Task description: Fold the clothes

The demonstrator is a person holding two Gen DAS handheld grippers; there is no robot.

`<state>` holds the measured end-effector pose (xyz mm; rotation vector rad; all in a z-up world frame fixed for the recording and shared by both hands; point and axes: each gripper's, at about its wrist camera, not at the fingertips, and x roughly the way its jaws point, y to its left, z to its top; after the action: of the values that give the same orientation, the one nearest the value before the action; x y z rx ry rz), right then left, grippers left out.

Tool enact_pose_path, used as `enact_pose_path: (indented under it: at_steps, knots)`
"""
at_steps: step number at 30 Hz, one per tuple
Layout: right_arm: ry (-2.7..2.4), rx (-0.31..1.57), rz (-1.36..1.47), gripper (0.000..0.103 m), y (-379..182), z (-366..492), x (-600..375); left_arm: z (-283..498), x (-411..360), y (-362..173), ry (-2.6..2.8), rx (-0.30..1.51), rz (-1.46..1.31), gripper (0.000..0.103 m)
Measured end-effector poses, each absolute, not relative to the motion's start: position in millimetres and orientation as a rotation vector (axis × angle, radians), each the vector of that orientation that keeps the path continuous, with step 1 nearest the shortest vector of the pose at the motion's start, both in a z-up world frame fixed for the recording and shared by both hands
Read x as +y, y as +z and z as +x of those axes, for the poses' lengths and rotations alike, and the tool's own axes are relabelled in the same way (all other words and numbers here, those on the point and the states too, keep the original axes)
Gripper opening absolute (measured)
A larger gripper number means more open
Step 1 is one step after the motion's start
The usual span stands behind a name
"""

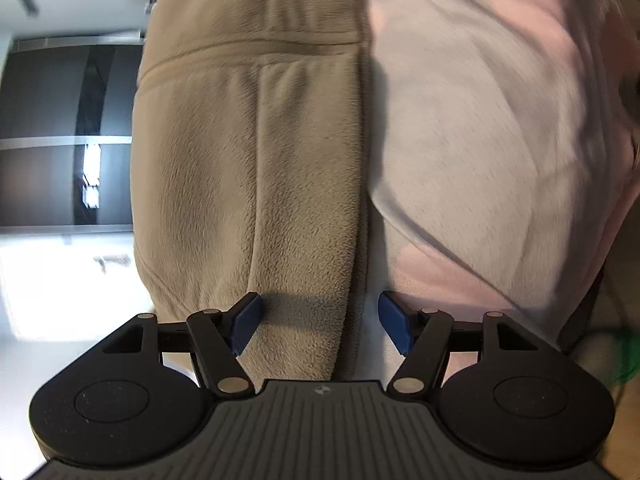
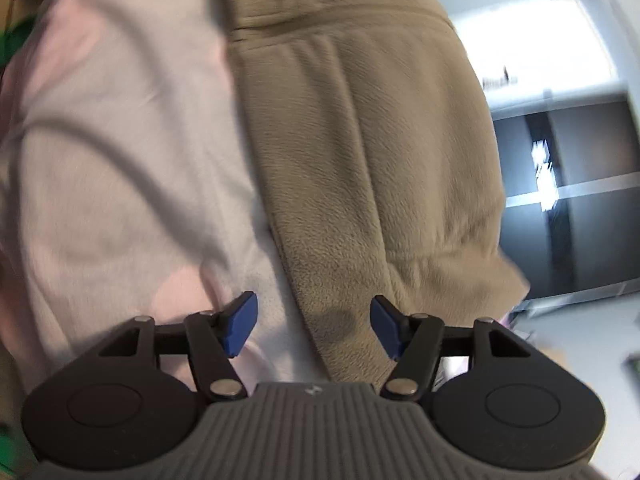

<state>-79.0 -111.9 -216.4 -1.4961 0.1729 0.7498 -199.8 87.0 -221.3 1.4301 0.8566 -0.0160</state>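
Note:
A tan fleece garment point(image 1: 248, 152) with a seam across it fills the left wrist view, lying against pale pink cloth point(image 1: 488, 128). My left gripper point(image 1: 320, 326) is open, its blue pads straddling the fleece's edge without pinching it. In the right wrist view the same tan fleece point(image 2: 360, 152) lies to the right of the pale pink cloth point(image 2: 120, 140). My right gripper point(image 2: 314, 325) is open, with the fleece's lower edge between its blue pads, not clamped.
A dark cabinet or screen with bright reflections point(image 1: 68, 128) stands behind the fleece, also in the right wrist view point(image 2: 568, 200). Something green point(image 1: 624, 356) lies at the right edge, and green shows at the left edge of the right wrist view point(image 2: 12, 40).

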Motion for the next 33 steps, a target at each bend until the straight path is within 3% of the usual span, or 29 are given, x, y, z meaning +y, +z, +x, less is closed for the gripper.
enact_pose_path:
  at_steps: [10,16,20,31,33]
  knots:
    - [0.599,0.114,-1.658,0.070,-231,-60,-122,-193,94,-250,0.059,0.850,1.580,0.064]
    - [0.544,0.020,-1.753,0.080,-235,-52,-126,-185,102,-250,0.124,0.876,1.603,0.066]
    - [0.523,-0.002,-1.805,0.079,-242,-48,-129,-185,104,-261,0.123,0.865,1.674,0.065]
    - [0.560,-0.297,-1.846,0.078,-249,-58,-134,-175,98,-271,0.110,0.736,1.732,0.066]
    - [0.574,-0.311,-1.839,0.068,-247,-60,-134,-172,97,-270,0.112,0.726,1.726,0.064]
